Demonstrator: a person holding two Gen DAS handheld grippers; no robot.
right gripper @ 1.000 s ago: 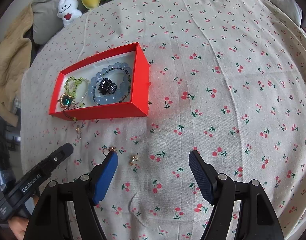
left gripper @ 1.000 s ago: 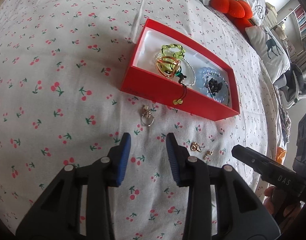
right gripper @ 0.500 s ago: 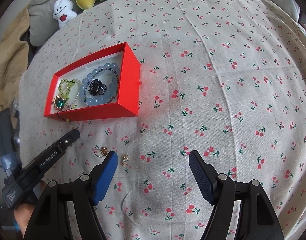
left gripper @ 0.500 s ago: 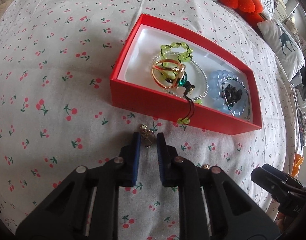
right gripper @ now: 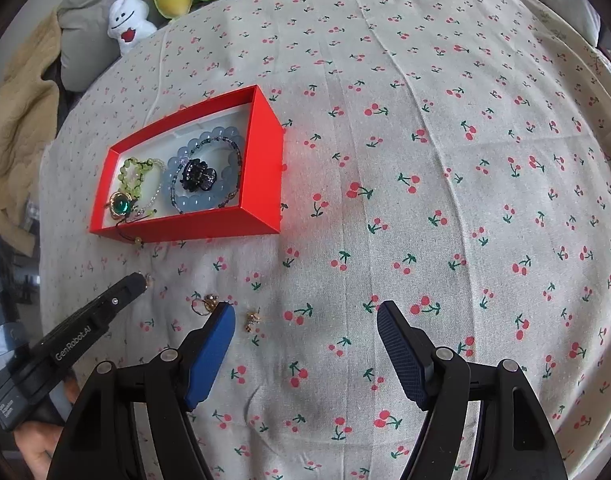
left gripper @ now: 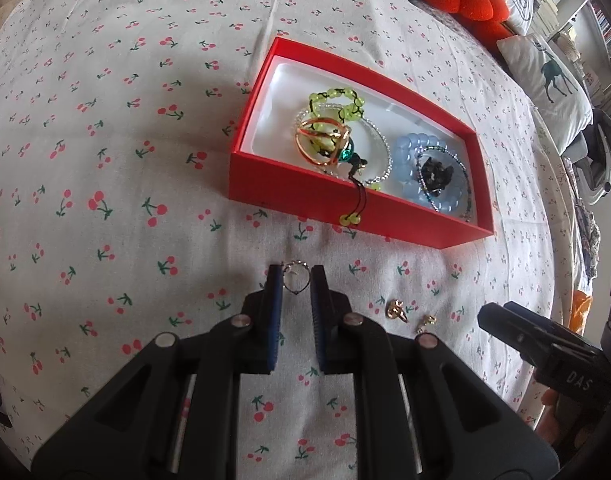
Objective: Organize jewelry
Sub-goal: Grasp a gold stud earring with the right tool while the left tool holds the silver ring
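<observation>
With the ring [left gripper: 296, 277] pinched between its nearly closed pads just short of the box [left gripper: 345, 207], we judge the left tool [left gripper: 296, 280] nearer; the right tool [right gripper: 305, 320] gapes empty.

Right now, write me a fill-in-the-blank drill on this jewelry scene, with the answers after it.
1. The left claw is closed on a ____.
2. The blue bracelet lies inside the ____ box.
3. The right claw stands ____ with nothing between its fingers.
4. Loose on the sheet, outside the box, lie ____ small gold pieces.

Answers: ring; red; open; two
</observation>
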